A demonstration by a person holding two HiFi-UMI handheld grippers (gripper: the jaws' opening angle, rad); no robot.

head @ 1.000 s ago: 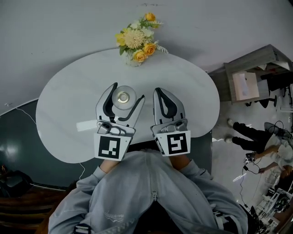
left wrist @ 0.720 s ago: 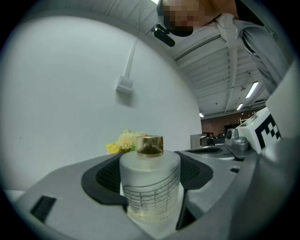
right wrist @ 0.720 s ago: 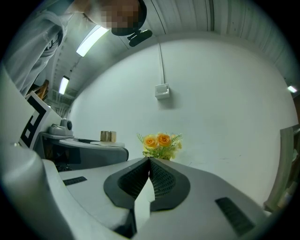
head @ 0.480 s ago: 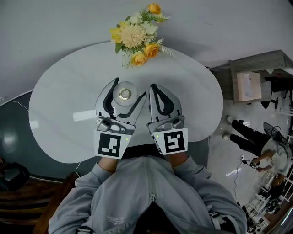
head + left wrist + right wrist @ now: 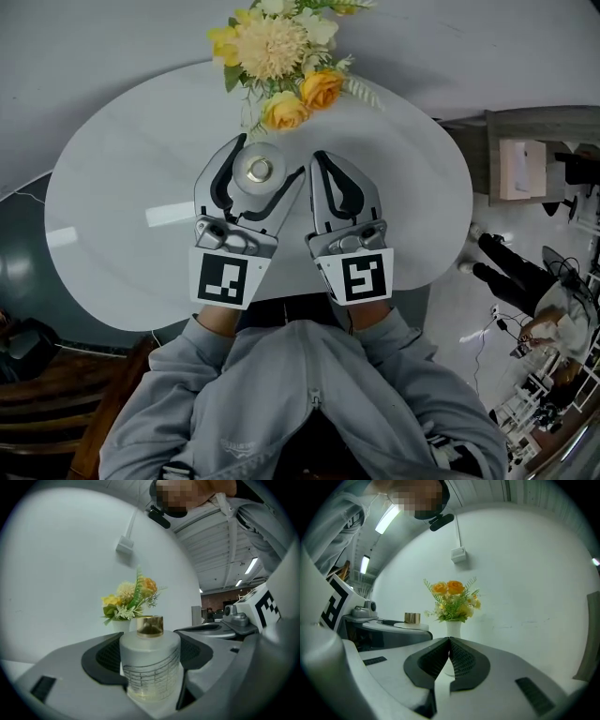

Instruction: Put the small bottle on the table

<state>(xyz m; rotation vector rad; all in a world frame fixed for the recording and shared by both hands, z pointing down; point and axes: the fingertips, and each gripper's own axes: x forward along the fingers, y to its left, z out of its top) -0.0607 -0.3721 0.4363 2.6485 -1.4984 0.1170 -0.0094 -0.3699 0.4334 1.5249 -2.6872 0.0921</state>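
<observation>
- Left gripper (image 5: 266, 159), centre of frame, jaws clamped on the small bottle (image 5: 258, 172)
- Right gripper (image 5: 322, 161) just beside it (jaws pressed together, nothing between)
- Grey sleeves (image 5: 192, 364) lower centre, forearms pointing up-frame

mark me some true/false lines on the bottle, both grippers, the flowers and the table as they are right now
1. The left gripper is shut on the small bottle, which stands upright between its jaws. True.
2. The right gripper holds a second bottle. False: its jaws are together with nothing between them.
3. The flowers stand near the far edge of the table, beyond both grippers. True.
4. The bottle's cap is black. False: it is gold.
5. The table is square and dark. False: it is rounded and white.
</observation>
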